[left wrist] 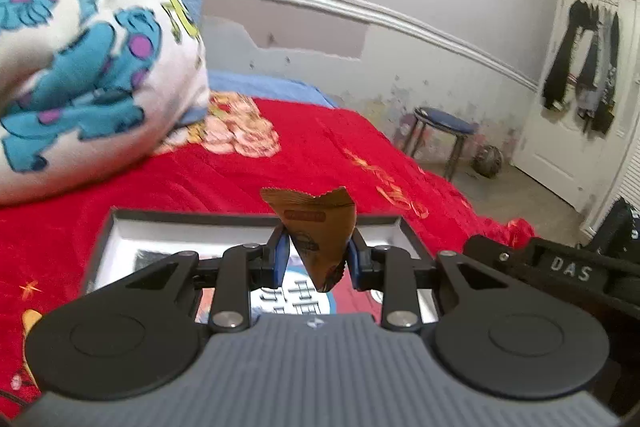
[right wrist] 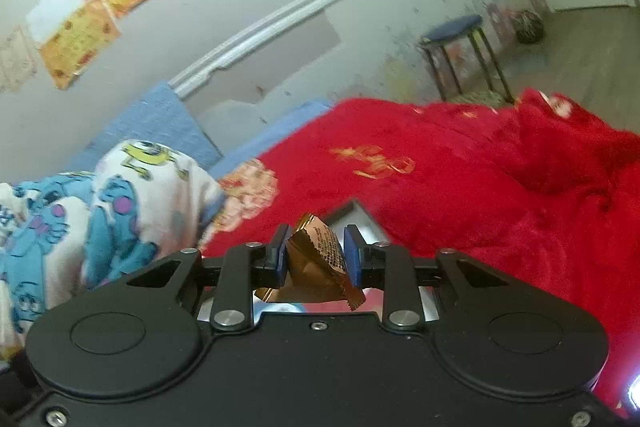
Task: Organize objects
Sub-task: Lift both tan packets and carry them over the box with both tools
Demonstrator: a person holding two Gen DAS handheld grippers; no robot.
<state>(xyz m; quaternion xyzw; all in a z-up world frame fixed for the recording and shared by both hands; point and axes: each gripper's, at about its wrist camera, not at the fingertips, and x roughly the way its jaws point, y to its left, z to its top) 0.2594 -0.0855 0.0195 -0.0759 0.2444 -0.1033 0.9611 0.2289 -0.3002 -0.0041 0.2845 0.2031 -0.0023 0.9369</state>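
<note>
My left gripper is shut on a gold-brown snack packet, pinched between its blue pads and standing upright. Below it lies an open shallow box with a dark rim and white inside, on the red blanket. In the right wrist view my right gripper is shut on a second gold-brown packet with printed text, held tilted. A corner of the box shows just beyond those fingers. The other gripper's black body shows at the right edge of the left wrist view.
A white pillow with blue monster print lies on the bed at the left. A blue-topped stool stands by the worn wall, with a ball on the floor beside it. Dark clothes hang on a white door.
</note>
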